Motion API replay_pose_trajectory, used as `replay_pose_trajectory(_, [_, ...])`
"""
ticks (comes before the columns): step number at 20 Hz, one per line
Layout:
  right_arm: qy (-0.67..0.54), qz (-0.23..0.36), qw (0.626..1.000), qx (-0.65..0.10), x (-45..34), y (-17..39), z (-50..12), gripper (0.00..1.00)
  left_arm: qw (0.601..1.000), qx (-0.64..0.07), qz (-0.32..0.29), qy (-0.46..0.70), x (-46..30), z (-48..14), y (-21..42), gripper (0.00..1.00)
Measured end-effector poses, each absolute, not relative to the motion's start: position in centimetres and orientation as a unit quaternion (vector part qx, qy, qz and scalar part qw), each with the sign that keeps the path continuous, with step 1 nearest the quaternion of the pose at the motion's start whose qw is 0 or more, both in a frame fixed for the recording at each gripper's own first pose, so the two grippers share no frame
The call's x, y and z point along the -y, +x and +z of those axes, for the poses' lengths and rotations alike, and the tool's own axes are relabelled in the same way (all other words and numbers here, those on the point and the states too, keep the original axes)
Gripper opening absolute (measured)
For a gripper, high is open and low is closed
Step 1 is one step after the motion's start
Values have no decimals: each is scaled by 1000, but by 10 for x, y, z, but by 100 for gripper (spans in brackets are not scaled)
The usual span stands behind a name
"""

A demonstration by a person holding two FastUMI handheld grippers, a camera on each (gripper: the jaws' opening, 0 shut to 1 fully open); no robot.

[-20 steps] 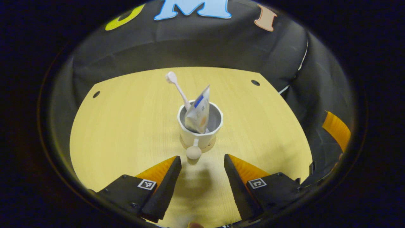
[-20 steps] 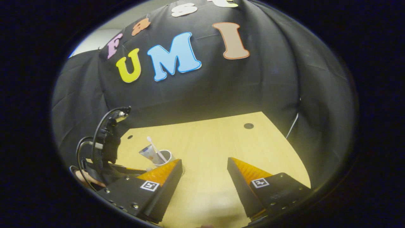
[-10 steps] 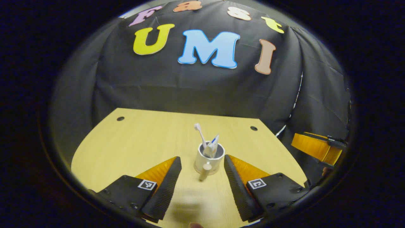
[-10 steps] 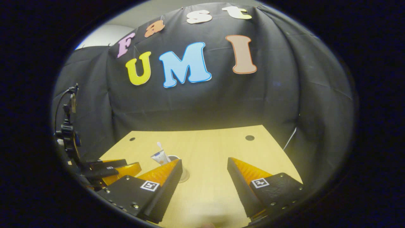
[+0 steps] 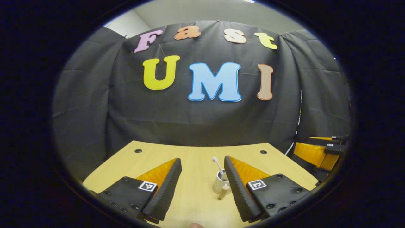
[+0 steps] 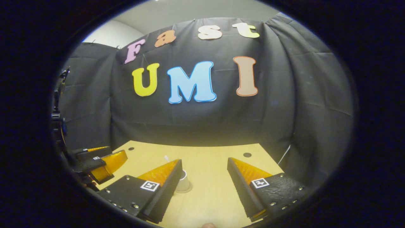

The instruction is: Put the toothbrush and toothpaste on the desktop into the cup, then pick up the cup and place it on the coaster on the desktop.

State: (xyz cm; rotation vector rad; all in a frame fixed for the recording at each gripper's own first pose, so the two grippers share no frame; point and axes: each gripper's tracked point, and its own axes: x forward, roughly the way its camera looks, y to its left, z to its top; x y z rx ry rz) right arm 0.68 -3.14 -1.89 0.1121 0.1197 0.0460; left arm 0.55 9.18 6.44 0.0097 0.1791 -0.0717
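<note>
Looking across the wooden desktop (image 5: 196,164), we see it running back to the black cloth wall, bare apart from one small cluster near its middle. Next in size come our two tools. Our left gripper (image 5: 202,186) sits low over the near edge with its fingers spread wide and nothing between them. Our right gripper (image 6: 204,186) does the same on its side, fingers parted and empty; from the left gripper view it also appears at the far right (image 5: 316,152), off the edge of the desktop, well apart from the cluster.

Smaller is the white cup (image 5: 220,183), standing upright on the desktop, partly hidden behind our left gripper's right finger, with its knobbed handle pointing toward us. In the right gripper view the cup (image 6: 183,183) peeks out beside the left finger, and a pale disc shows under its base, which we take for the coaster (image 6: 186,191).

Smallest is the toothbrush (image 5: 217,163), rising tilted out of the cup, head up. We cannot make out the toothpaste at this size.

We judge the task essentially done: brush in the cup, cup seemingly on the coaster, both tools clear. What is left, as far as we can tell, is only confirming the toothpaste sits inside.
</note>
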Motion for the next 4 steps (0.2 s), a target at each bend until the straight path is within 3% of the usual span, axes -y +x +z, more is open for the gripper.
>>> replay_pose_trajectory(4, [53,9,997,-55,24,6,-12,90,996,-70,-49,18,-104,84,3,89])
